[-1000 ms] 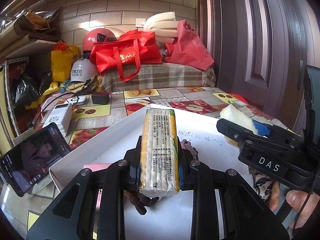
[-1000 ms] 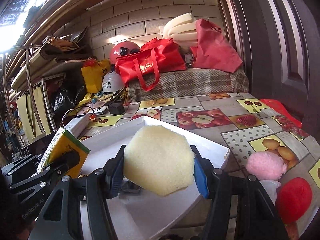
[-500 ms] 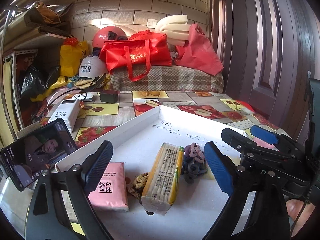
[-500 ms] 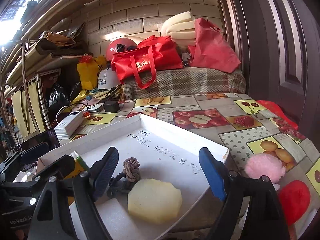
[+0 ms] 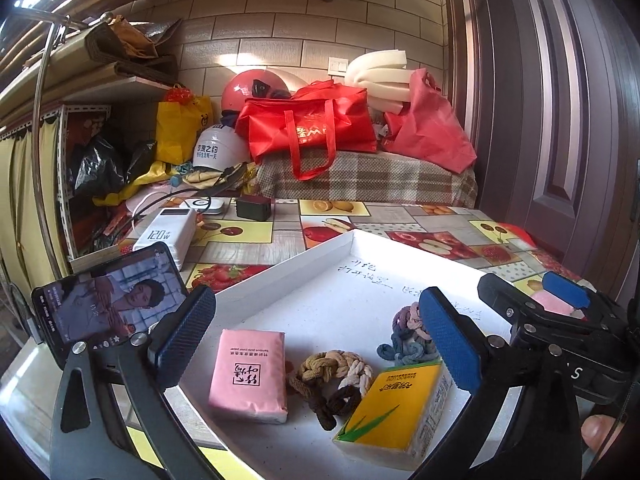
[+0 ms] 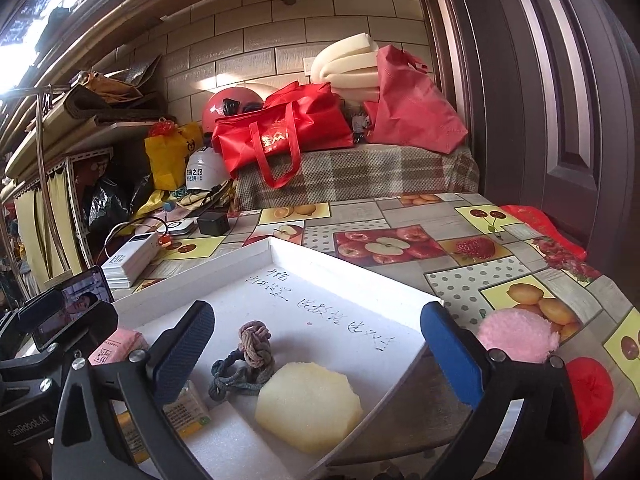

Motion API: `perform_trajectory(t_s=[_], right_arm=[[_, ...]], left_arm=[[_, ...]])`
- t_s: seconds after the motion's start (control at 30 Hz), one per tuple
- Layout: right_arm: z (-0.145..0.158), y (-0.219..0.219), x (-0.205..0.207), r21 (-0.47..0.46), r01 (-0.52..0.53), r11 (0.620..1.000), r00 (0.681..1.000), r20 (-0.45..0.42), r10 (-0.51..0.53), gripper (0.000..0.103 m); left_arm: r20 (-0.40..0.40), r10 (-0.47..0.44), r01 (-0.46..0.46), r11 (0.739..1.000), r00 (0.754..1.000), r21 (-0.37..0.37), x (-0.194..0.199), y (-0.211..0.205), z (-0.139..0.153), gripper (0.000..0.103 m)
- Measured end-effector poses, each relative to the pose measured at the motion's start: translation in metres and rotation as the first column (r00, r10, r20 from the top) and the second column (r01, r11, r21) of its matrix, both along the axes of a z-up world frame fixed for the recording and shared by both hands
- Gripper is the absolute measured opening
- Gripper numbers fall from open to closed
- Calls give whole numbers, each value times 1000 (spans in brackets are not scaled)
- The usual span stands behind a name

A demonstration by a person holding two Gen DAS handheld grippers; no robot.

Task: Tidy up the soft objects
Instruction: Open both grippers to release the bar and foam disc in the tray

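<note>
1. My left gripper (image 5: 316,344) is spread wide. Its jaws have just been opening, and they press on nothing.
2. Below it, the yellow pack (image 5: 394,408) lies flat in the white tray (image 5: 280,272).
3. A pink pack (image 5: 250,374) lies just left of the yellow one. A brown rope knot (image 5: 332,380) sits between the two packs.
4. A grey rope knot (image 5: 408,336) lies a bit farther back in the tray.
5. My right gripper (image 6: 316,352) is spread wide too. Its jaws have just been opening, and they hold nothing.
6. The sponge (image 6: 308,404) lies in the tray, low between the right gripper's fingers (image 6: 448,352) and near the tray's edge. The grey knot touches its left side.
7. A pink puff (image 6: 518,334) and a red ball (image 6: 590,394) sit on the desk (image 6: 400,216), outside the tray on the right.
8. A phone (image 5: 108,300) stands left of the tray, with its screen lit.
</note>
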State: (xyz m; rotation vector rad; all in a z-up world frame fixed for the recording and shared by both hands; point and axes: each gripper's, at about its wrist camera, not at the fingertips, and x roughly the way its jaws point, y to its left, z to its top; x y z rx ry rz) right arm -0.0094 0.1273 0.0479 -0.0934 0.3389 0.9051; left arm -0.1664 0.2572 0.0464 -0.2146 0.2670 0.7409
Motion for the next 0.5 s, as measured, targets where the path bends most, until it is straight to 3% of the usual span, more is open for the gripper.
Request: perform_trajectory(t_s=[0.5], right_arm=[[3, 0, -11, 8, -5, 1000, 999, 53, 4, 103]], left_arm=[[32, 36, -35, 999, 999, -22, -9, 4, 1, 103]])
